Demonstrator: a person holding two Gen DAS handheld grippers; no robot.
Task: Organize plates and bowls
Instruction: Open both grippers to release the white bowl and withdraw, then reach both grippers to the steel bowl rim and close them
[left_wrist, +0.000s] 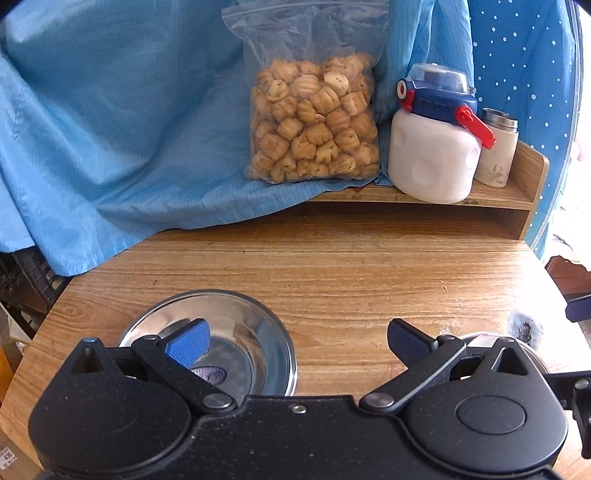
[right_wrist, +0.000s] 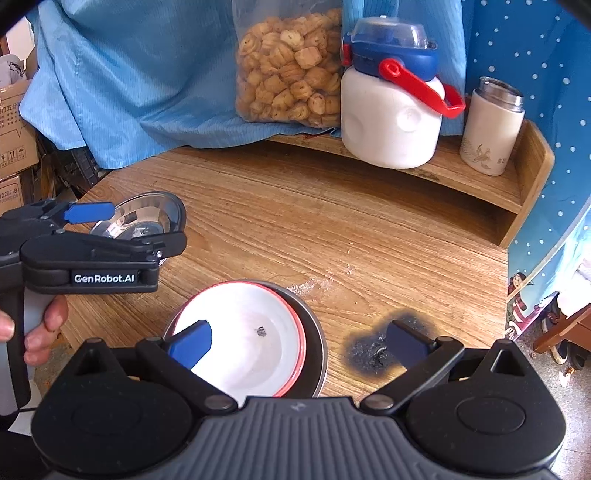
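Both grippers gape, holding nothing. Steel bowl (left_wrist: 221, 332) lies under the left gripper (left_wrist: 295, 341); white bowl (right_wrist: 251, 339) under the right gripper (right_wrist: 295, 341). Pinch one rim squarely, lift level, nest it.

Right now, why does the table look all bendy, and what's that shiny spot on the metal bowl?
Left wrist view: the fisheye lens curves the table edge, and the steel bowl mirrors daylight as glare. Right wrist view: the same bending curves the wooden shelf; the white bowl looks evenly lit, and the picture corners go dark.
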